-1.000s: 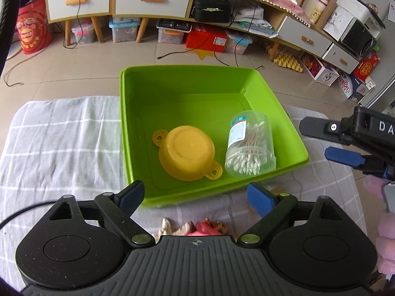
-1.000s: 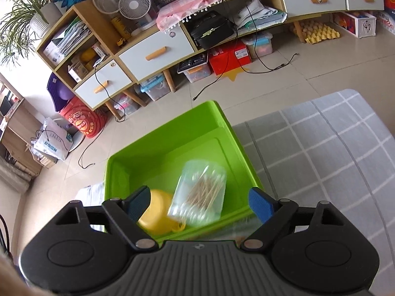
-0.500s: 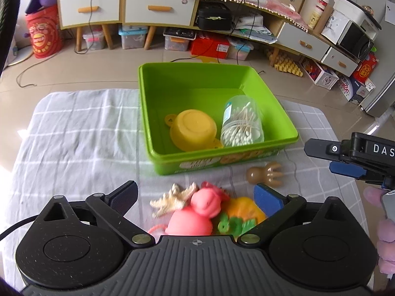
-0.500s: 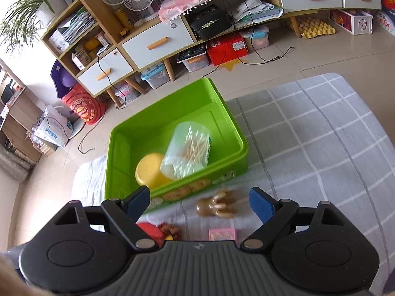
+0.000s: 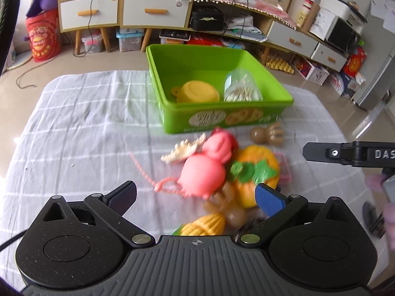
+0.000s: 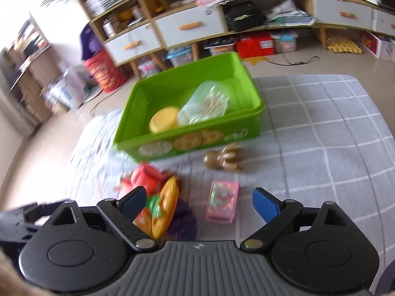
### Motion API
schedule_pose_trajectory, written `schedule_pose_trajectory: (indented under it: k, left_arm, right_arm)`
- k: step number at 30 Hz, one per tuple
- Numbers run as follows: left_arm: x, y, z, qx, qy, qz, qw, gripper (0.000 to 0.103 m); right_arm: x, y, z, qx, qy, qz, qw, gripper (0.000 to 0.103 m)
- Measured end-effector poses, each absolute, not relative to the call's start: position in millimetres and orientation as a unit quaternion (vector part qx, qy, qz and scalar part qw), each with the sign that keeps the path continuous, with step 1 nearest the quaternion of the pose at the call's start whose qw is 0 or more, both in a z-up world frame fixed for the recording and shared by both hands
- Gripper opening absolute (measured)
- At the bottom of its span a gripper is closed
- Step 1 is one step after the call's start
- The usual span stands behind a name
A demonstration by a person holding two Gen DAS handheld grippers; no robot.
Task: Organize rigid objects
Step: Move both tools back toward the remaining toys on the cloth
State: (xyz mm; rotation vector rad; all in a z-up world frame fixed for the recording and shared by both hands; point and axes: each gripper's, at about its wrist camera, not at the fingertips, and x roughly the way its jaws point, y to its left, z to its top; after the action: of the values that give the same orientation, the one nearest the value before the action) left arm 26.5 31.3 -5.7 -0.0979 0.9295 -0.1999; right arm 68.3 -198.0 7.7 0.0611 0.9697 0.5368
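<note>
Two hand-held grippers above a grey checked cloth (image 5: 81, 128), both angled down toward a heap of toys. Left gripper (image 5: 195, 196) spread about as wide as it goes, nothing between the blue pads. Right gripper (image 6: 198, 201) also wide, jaws opening at this moment, nothing clamped.

Green bin (image 5: 212, 120) at the far side of the cloth, already holding a yellow cup (image 5: 198, 95) upside down and a clear tub of cotton swabs (image 5: 242, 88) on its side.

Toy heap just in front of the bin's near wall: pink pig (image 5: 205, 170), pale starfish (image 5: 184, 149), orange pumpkin (image 5: 256, 167), corn cob (image 5: 206, 224), brown octopus (image 6: 223, 160) lying alone nearest the bin.

Key relation, right wrist view: pink card box (image 6: 223, 202) flat on the cloth, directly ahead of the right gripper and roughly centred in the gap between its pads, well apart from the left gripper. Long axis running away from the camera toward the bin, so roughly in line with the fingers; pads likely to meet its two long sides. Short end facing the gripper, printed face up.

Pig sitting ahead of the left gripper, head toward the bin, tail string trailing left. Blurred; finer detail hard to tell.
</note>
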Motion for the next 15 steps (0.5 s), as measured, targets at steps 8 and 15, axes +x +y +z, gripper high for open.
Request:
schedule_pose_trajectory:
  k: [8,15]
  left_arm:
    - [0.4,29.7,-25.2,0.042,0.422,-0.161,0.891,0.101]
    - [-9.5,38.4,-50.0,0.076,0.401,-0.206,0.889,0.101]
  right_arm:
    - [24.0,-180.8,-14.1,-0.067,0.438,0.328,0.834,0.082]
    - [-4.6,-168.3,-38.9,-0.098,0.420,0.390,0.813,0.085]
